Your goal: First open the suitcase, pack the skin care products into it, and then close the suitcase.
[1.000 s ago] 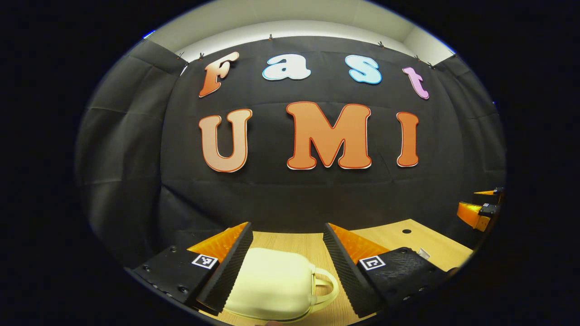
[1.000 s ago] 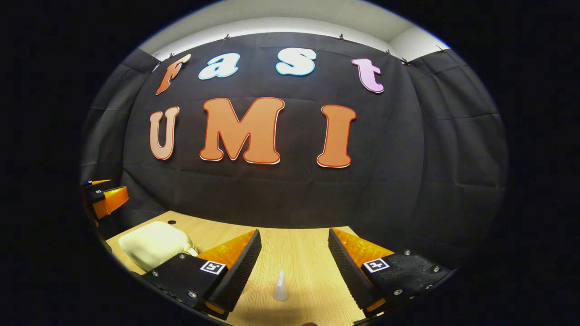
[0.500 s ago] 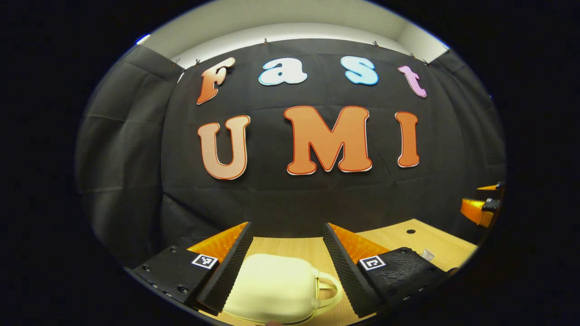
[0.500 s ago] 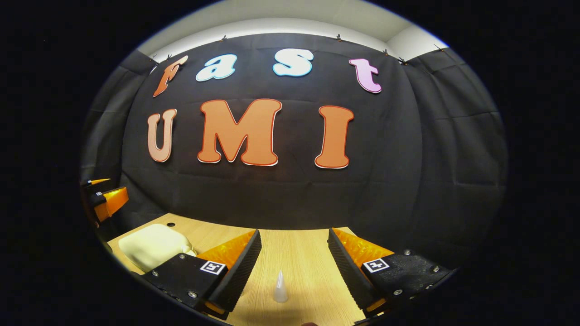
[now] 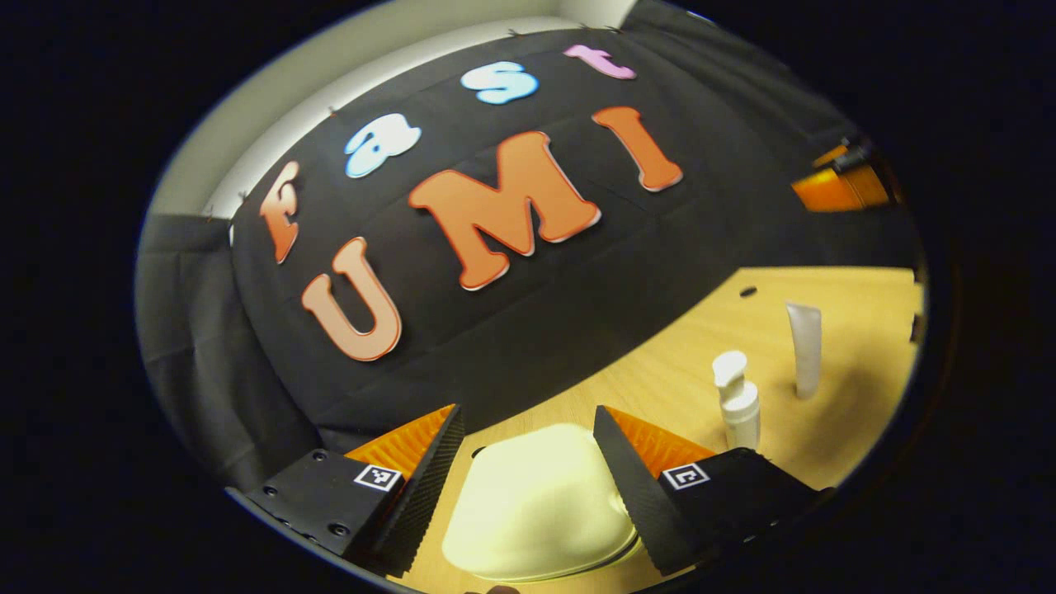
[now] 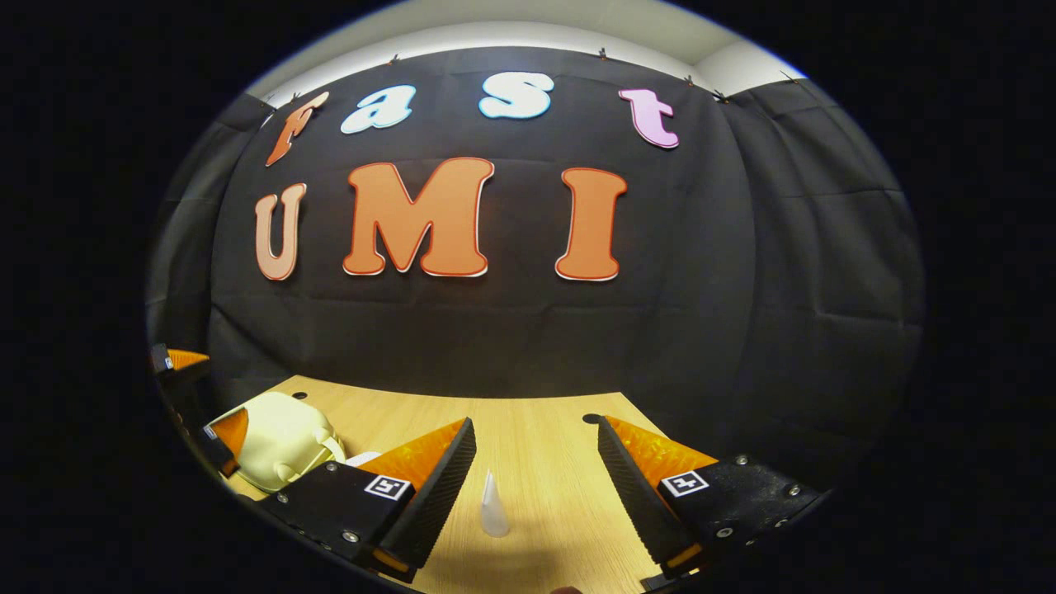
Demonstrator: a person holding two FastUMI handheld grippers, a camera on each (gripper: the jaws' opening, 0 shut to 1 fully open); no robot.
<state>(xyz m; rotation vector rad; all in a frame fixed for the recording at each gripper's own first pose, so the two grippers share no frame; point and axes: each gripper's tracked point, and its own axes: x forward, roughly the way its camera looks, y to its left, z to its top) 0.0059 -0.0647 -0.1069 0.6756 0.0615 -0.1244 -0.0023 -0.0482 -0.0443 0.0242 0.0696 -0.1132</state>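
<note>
A small cream suitcase (image 5: 536,503), closed, lies on the wooden table (image 5: 676,371) between the fingers of my left gripper (image 5: 526,412). That gripper is open and rolled to one side, and its fingers straddle the case without pinching it. A white pump bottle (image 5: 738,400) and a pale upright tube (image 5: 804,346) stand to the right of the case. My right gripper (image 6: 536,422) is open above the table, with the tube (image 6: 493,495) standing between its fingers, untouched. In the right gripper view the suitcase (image 6: 276,450) sits at far left with the left gripper's fingers (image 6: 224,429) around it.
The black cloth wall runs close behind the table's far edge. Small round holes (image 5: 748,291) (image 6: 591,418) mark the tabletop near the back. The right gripper (image 5: 841,181) shows at the upper right of the left gripper view.
My left gripper has rolled sideways and closed in on the suitcase, bringing the bottle and tube into its view. My right gripper has shifted slightly; the tube stays between its open fingers.
</note>
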